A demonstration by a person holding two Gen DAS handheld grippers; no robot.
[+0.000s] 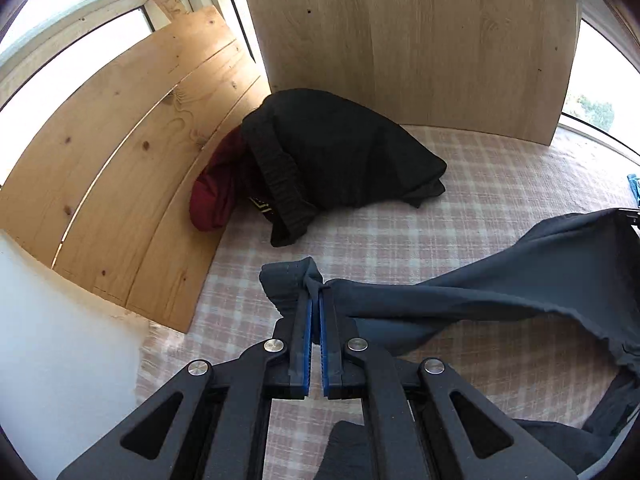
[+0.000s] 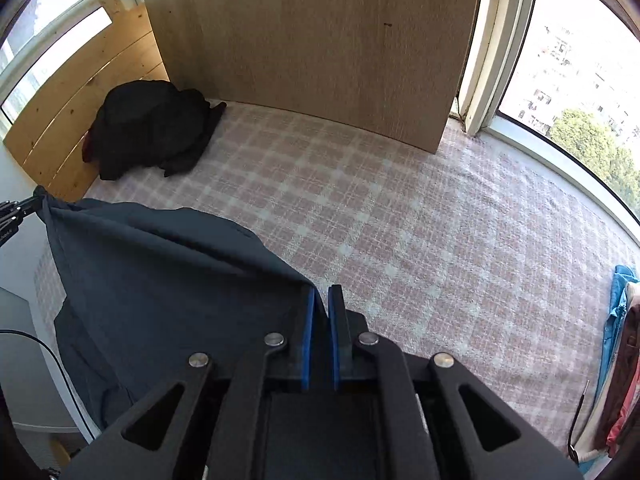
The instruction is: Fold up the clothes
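**Dark garment held up between two grippers over the checked surface**

The pink-and-white checked cloth surface [image 2: 400, 220] fills most of both views, backed by a tall pale wood-grain panel [image 2: 312, 40] and, at the left, a knotty pine plank board [image 1: 120, 152]. In the corner where they meet lies a heap of black clothing [image 1: 344, 152] with a dark red garment [image 1: 216, 196] under its left edge. A dark slate-blue fabric garment [image 2: 160, 288] hangs stretched between the two tools, off the surface along its upper edge. The left gripper [image 1: 316, 300] has its blue-padded jaws pressed nearly together, pinching a bunched corner of the garment at the tips. The right gripper [image 2: 324, 300] stands a little wider, clamping the opposite corner, with the fabric running down between its pads. At the far right edge, a small pile of blue, brown and pink clothes [image 2: 620, 360] rests.
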